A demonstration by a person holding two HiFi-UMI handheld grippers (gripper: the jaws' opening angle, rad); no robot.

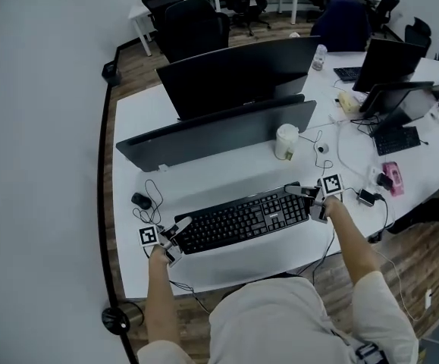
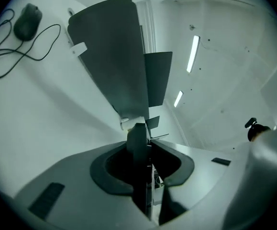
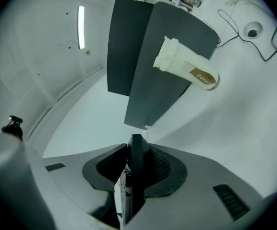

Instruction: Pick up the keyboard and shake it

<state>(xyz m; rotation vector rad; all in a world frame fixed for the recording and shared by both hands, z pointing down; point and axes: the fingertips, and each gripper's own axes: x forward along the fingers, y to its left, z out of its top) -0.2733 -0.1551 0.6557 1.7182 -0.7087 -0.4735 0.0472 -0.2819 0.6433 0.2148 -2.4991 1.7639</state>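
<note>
A black keyboard (image 1: 242,217) lies slantwise over the white desk (image 1: 219,174), near its front edge. My left gripper (image 1: 180,227) grips the keyboard's left end and my right gripper (image 1: 304,192) grips its right end. In the left gripper view the keyboard (image 2: 138,176) shows edge-on as a dark slab, with the jaws closed against it. The right gripper view shows the same: the keyboard's (image 3: 134,186) end stands between jaws pressed on both sides. Whether the keyboard is lifted off the desk I cannot tell.
A black mouse (image 1: 141,200) with a looped cable lies left of the keyboard. A white cup (image 1: 286,142) stands behind it, in front of dark monitors (image 1: 234,78). Cables, a second keyboard (image 1: 396,139) and a pink object (image 1: 393,177) lie to the right.
</note>
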